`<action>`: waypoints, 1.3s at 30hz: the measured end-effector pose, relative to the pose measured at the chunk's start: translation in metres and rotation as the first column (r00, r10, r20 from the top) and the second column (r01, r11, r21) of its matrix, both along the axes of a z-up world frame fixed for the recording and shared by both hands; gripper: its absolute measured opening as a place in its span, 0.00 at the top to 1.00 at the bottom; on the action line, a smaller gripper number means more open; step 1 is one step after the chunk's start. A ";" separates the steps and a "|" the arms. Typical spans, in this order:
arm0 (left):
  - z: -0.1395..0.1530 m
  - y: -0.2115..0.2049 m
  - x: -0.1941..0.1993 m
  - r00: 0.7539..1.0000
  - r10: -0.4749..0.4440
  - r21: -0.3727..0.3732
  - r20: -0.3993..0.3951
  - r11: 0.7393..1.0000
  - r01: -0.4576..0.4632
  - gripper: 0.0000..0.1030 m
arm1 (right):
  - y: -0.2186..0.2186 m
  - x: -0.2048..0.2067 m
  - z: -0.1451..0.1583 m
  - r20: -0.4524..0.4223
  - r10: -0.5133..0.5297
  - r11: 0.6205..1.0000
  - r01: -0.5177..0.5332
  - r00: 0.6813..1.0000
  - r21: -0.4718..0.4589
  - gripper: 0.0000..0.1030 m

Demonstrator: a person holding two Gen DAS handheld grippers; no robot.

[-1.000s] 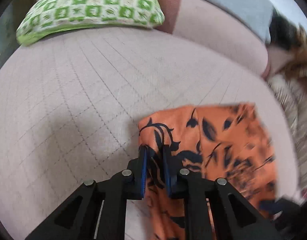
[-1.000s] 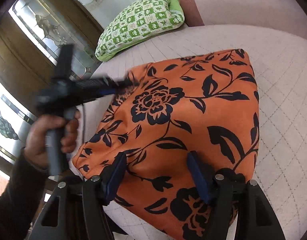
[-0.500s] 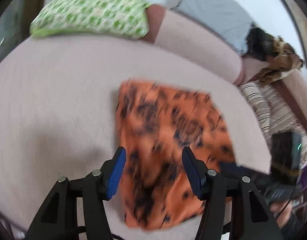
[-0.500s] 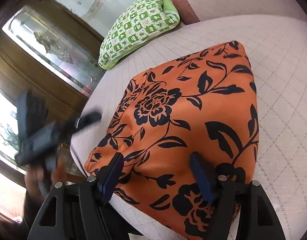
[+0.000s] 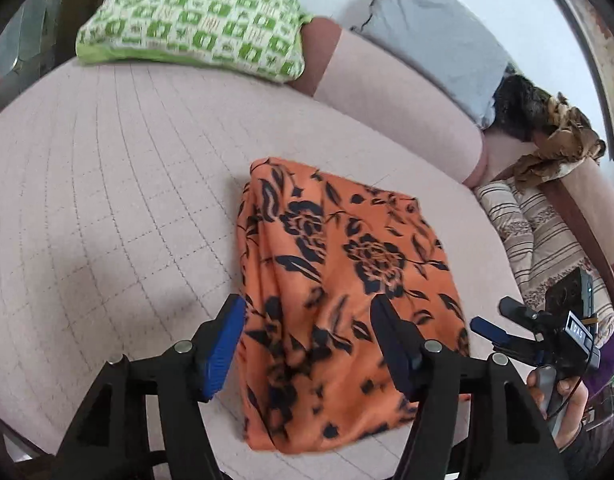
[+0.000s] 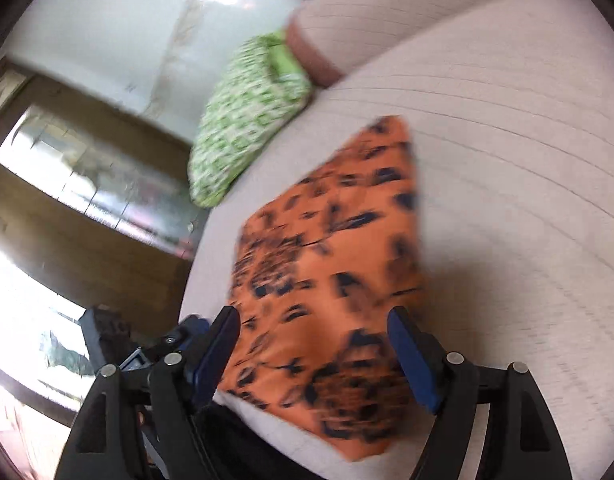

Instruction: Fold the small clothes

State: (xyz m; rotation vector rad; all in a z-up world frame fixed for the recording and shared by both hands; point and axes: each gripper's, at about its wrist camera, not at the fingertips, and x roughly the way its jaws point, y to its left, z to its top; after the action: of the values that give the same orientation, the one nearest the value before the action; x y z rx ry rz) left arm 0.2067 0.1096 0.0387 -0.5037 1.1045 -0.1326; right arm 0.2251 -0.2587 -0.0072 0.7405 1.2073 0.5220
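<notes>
An orange cloth with a black flower print [image 5: 343, 280] lies folded in a rough rectangle on the pale pink quilted couch seat [image 5: 107, 184]. My left gripper [image 5: 307, 344] is open and empty, above the cloth's near edge. My right gripper [image 6: 315, 356] is open and empty too, held over the near part of the cloth [image 6: 331, 264]; its view is blurred. The right gripper also shows at the right edge of the left wrist view [image 5: 507, 320], in a hand.
A green and white patterned pillow [image 5: 195, 28] lies at the back left of the seat. A grey cushion [image 5: 435, 36] leans on the backrest. Striped fabric [image 5: 539, 232] and a brown throw [image 5: 559, 152] lie at the right. A wooden glazed door [image 6: 87, 184] stands beyond the couch edge.
My left gripper let go of the cloth, opened and drew back and up. The cloth now lies flat. My right gripper stayed open and has swung, blurring its view.
</notes>
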 end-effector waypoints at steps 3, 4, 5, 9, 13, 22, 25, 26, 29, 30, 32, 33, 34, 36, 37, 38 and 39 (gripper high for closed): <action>-0.029 0.007 0.016 0.996 -0.001 -0.082 -0.092 0.997 -0.006 0.36 | -0.011 0.013 -0.020 -0.072 -0.029 0.998 0.032 0.997 0.050 0.24; -0.034 0.010 0.017 0.995 -0.001 -0.093 -0.100 0.996 -0.008 0.36 | -0.010 0.019 -0.027 -0.088 -0.022 0.998 0.028 0.996 0.062 0.24; -0.039 0.009 0.018 0.994 -0.001 -0.101 -0.105 0.995 -0.009 0.36 | -0.008 0.024 -0.030 -0.099 -0.018 0.998 0.024 0.995 0.065 0.24; -0.056 0.010 0.020 0.992 0.013 -0.121 -0.123 0.992 -0.028 0.35 | 0.008 0.039 -0.041 -0.115 0.024 0.999 -0.018 0.993 0.047 0.24; -0.052 0.007 0.022 0.991 0.021 -0.092 -0.131 0.995 -0.033 0.34 | 0.022 0.042 -0.054 -0.147 0.056 0.998 -0.053 0.988 0.027 0.24; -0.063 -0.009 0.025 0.994 -0.010 -0.061 -0.106 0.998 0.004 0.56 | 0.054 0.045 -0.045 -0.080 0.137 0.981 -0.146 0.987 -0.128 0.33; -0.065 -0.008 0.025 0.994 -0.013 -0.086 -0.107 0.996 0.004 0.64 | 0.063 0.045 -0.037 -0.052 0.179 0.961 -0.186 0.983 -0.203 0.53; -0.063 -0.008 0.024 0.995 -0.014 -0.081 -0.102 0.997 0.006 0.67 | 0.064 0.046 -0.032 -0.037 0.189 0.958 -0.192 0.981 -0.212 0.56; -0.041 -0.022 0.025 0.998 -0.031 -0.006 -0.047 1.000 0.030 0.71 | 0.067 0.047 -0.007 0.032 0.239 0.941 -0.224 0.970 -0.252 0.63; -0.033 -0.029 0.027 0.999 -0.039 0.003 -0.020 0.999 0.039 0.71 | 0.065 0.050 0.007 0.068 0.250 0.936 -0.223 0.966 -0.271 0.64; -0.012 -0.045 0.036 0.998 -0.056 0.017 0.042 0.998 0.055 0.71 | 0.055 0.057 0.028 0.122 0.246 0.935 -0.203 0.961 -0.289 0.64; -0.003 -0.054 0.042 0.995 -0.064 0.021 0.072 0.998 0.063 0.71 | 0.046 0.063 0.039 0.141 0.234 0.941 -0.187 0.962 -0.283 0.64; 0.005 -0.063 0.049 0.992 -0.074 0.019 0.100 0.997 0.072 0.71 | 0.034 0.070 0.050 0.168 0.225 0.943 -0.172 0.960 -0.284 0.64; 0.013 -0.084 0.067 0.986 -0.097 0.021 0.134 0.995 0.095 0.71 | 0.013 0.086 0.066 0.204 0.216 0.945 -0.151 0.955 -0.290 0.64; 0.013 -0.098 0.078 0.983 -0.115 0.017 0.145 0.993 0.114 0.71 | 0.001 0.096 0.070 0.211 0.202 0.948 -0.136 0.957 -0.289 0.64; 0.009 -0.106 0.085 0.982 -0.125 0.013 0.144 0.992 0.125 0.70 | -0.012 0.104 0.070 0.210 0.182 0.951 -0.117 0.961 -0.288 0.64; 0.002 -0.116 0.093 0.981 -0.135 0.012 0.137 0.991 0.134 0.70 | -0.025 0.111 0.067 0.208 0.165 0.954 -0.102 0.964 -0.283 0.64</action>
State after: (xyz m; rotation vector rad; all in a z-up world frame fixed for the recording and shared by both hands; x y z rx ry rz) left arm 0.3002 -0.0063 0.0406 -0.4107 1.0026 -0.2802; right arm 0.3363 -0.2832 0.0602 0.3548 1.0889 0.5267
